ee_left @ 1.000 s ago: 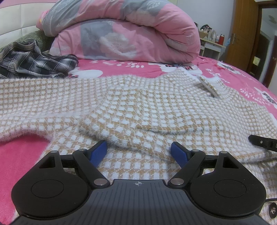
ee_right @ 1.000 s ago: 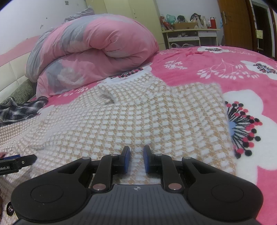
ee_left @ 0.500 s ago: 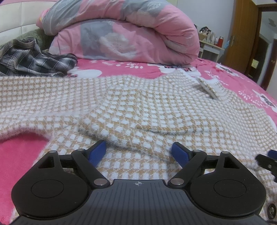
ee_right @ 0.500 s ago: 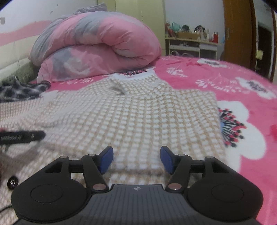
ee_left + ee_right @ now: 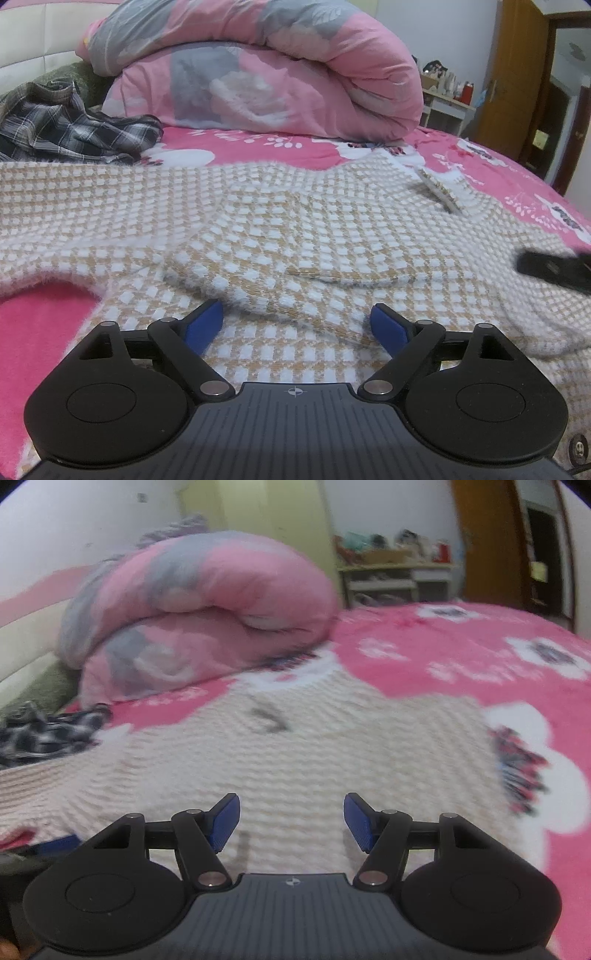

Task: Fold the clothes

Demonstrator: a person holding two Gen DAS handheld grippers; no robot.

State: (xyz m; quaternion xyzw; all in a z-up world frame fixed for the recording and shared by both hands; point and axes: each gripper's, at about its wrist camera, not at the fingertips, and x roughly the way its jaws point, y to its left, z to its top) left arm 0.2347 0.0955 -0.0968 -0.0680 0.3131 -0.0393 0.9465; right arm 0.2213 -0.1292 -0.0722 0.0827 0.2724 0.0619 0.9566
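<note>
Checked sweater point(image 5: 332, 236) spread on the pink bed point(image 5: 40, 332), one sleeve folded across. Left gripper point(image 5: 297, 325) and right gripper point(image 5: 291, 821) both with jaws spread — empty. Best pinched at the edge, lifted low, laid square.

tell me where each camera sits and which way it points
Left wrist: on the left gripper, low over the checked sweater, facing the rolled quilt; open fingers show.
Right wrist: on the right gripper, same heading, blurred; open fingers show.
Shared: sweater, quilt, plaid shirt, pink bedspread, door.
</note>
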